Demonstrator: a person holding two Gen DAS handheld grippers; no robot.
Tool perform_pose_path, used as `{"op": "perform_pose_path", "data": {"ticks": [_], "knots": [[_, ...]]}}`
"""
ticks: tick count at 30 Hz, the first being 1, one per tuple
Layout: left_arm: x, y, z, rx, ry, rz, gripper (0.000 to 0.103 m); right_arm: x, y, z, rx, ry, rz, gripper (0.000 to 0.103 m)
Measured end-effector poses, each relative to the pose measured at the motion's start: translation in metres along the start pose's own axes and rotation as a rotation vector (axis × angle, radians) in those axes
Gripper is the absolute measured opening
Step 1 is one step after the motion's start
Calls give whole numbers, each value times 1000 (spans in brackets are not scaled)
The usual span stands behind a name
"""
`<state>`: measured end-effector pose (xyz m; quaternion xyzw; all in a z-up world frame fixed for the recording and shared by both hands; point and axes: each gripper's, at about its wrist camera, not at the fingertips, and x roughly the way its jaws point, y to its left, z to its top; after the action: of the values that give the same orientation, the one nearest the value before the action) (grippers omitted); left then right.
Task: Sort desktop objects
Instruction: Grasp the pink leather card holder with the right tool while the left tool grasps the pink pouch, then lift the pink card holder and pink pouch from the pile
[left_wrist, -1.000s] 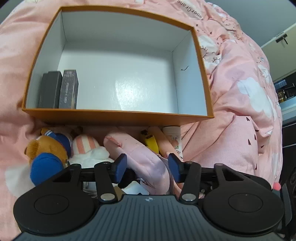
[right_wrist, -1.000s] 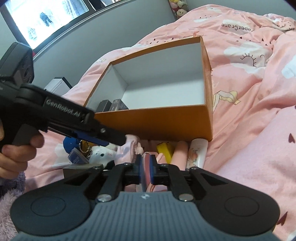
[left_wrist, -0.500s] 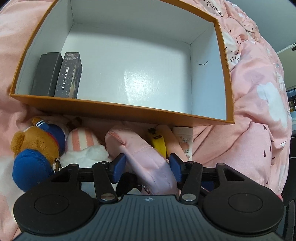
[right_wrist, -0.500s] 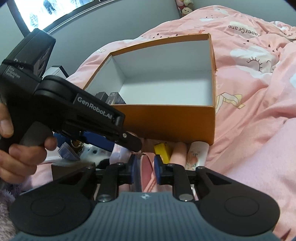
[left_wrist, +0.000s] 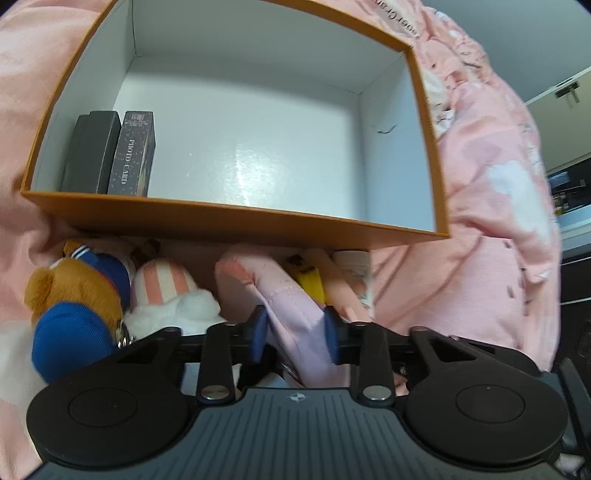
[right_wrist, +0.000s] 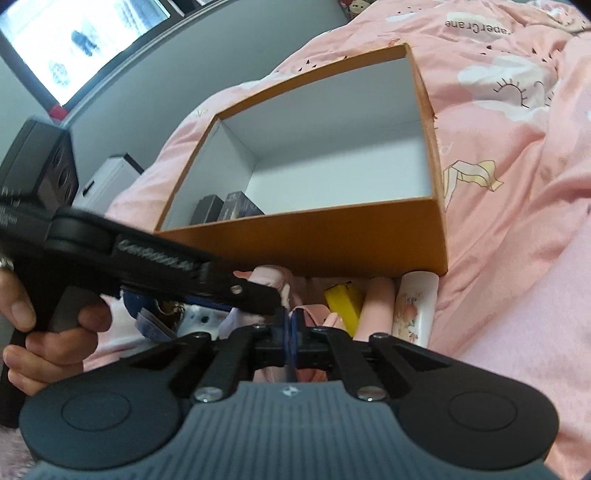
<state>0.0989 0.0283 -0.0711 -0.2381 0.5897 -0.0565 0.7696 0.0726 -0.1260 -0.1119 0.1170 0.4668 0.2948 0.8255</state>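
Note:
An orange box (left_wrist: 236, 221) with a white inside lies on the pink bedding, holding two dark card boxes (left_wrist: 110, 151) at its left; it also shows in the right wrist view (right_wrist: 332, 236). In front of it lie a pink fabric pouch (left_wrist: 273, 295), a bear plush (left_wrist: 77, 295), a striped white plush (left_wrist: 166, 295), a yellow item (left_wrist: 312, 282) and a printed tube (right_wrist: 415, 310). My left gripper (left_wrist: 293, 332) has closed on the pink pouch. My right gripper (right_wrist: 290, 325) is shut on a thin edge of the same pouch.
The pink duvet (right_wrist: 517, 166) rises in folds to the right of the box. A window (right_wrist: 74, 40) and a white unit (right_wrist: 107, 181) stand beyond the bed. The person's hand (right_wrist: 40, 332) holds the left gripper.
My left gripper closed from open onto the pink pouch. My right gripper opened a little, then shut tight on the pouch's edge. The left gripper moved in closer over the pouch.

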Motion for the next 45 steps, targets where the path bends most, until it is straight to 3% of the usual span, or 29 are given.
{"op": "perform_pose_path", "data": {"ticks": [4, 15, 19, 27, 34, 38, 40, 42, 45], "knots": [[-19, -1, -2, 28, -24, -30, 27, -14, 2, 3, 11, -33, 11, 1], [-90, -24, -3, 147, -122, -143, 25, -75, 19, 25, -22, -181, 56, 1], [-92, -28, -2, 162, -111, -172, 25, -90, 21, 32, -50, -234, 9, 1], [-49, -32, -8, 162, -42, -189, 25, -69, -11, 11, 36, -106, -101, 1], [-23, -42, -13, 193, 2, -170, 24, -60, -18, -1, 31, 44, -79, 3], [-19, -45, -12, 209, -5, -162, 24, -63, -31, 6, 117, 60, -68, 11], [-17, -48, -13, 224, -7, -166, 24, -66, -40, 12, 187, 36, -75, 28], [-16, -51, -14, 244, -8, -176, 25, -66, -50, 17, 262, 18, -92, 36], [-14, -58, -17, 277, -10, -185, 25, -56, -61, 22, 354, 38, -107, 37]]}}
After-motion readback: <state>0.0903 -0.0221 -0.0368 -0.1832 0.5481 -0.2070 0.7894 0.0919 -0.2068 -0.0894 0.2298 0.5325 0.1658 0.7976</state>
